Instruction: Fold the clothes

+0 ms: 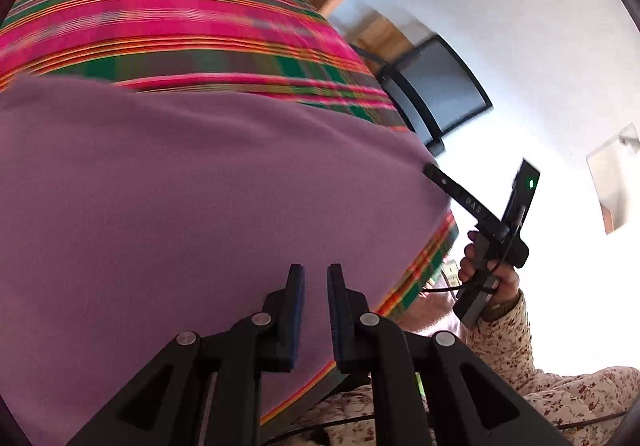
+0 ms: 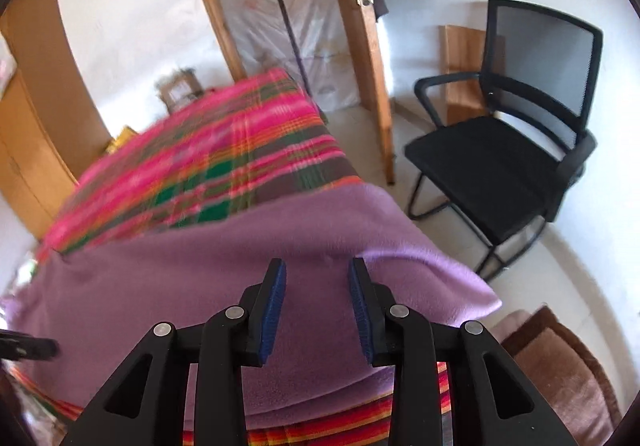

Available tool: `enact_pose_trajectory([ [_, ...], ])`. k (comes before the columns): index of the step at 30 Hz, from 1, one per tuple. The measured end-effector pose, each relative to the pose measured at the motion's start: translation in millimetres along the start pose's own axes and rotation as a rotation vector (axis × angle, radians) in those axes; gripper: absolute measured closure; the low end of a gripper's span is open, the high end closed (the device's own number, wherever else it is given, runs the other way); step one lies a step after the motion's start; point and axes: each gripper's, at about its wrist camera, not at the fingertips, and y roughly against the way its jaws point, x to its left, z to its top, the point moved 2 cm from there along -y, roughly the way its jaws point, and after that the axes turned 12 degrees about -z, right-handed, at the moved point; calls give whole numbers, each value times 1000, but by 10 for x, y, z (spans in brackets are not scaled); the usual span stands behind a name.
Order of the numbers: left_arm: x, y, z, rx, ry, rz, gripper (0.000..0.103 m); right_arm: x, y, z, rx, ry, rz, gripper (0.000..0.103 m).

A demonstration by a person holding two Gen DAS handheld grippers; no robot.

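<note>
purple fleece garment (image 1: 192,206) lies spread flat on a pink-green plaid cloth (image 1: 160,26) covering the table, one corner (image 2: 480,298) hanging off the near right edge. left gripper (image 1: 316,282) hovers over the garment's near edge, jaws a narrow gap apart, nothing between them. right gripper (image 2: 316,278) is over the near right part, jaws wide apart, holding nothing. black mesh chair (image 2: 520,134) stands off to the right, brown cushion (image 2: 560,366) low right. risks: a pinch could catch the plaid cloth with the fleece and drag it; uneven grabs would skew the fold; the overhanging corner could slide the garment off the edge.
</note>
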Motion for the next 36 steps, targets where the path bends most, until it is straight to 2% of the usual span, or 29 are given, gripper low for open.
enact_pose_trajectory([
  [6,380,540,-129,-124,85,69,92,115,25,-14,9,22,-86,69],
  [9,553,767,-174,-178,124,99,91,251,124,-18,-14,22,-33,69],
  [12,691,955,-186,-226,159,126,90,451,221,-69,-44,77,24,69],
  [15,774,1121,-188,-270,177,158,89,661,133,-114,-20,158,3,69],
  [21,989,1450,-188,-345,225,249,87,728,19,-89,2,152,-52,69],
  [23,1082,1564,-187,-368,249,278,87,823,45,-55,-7,175,-39,69],
  [26,1222,1726,-189,-403,286,316,87,1046,64,1,-13,211,45,69],
  [30,1409,1892,-202,-447,348,328,87,1428,80,85,-6,275,192,69],
  [33,1543,1998,-218,-477,397,341,87,1778,87,165,8,352,333,69],
  [36,1659,2043,-229,-485,430,345,87,2167,73,219,24,456,427,70],
])
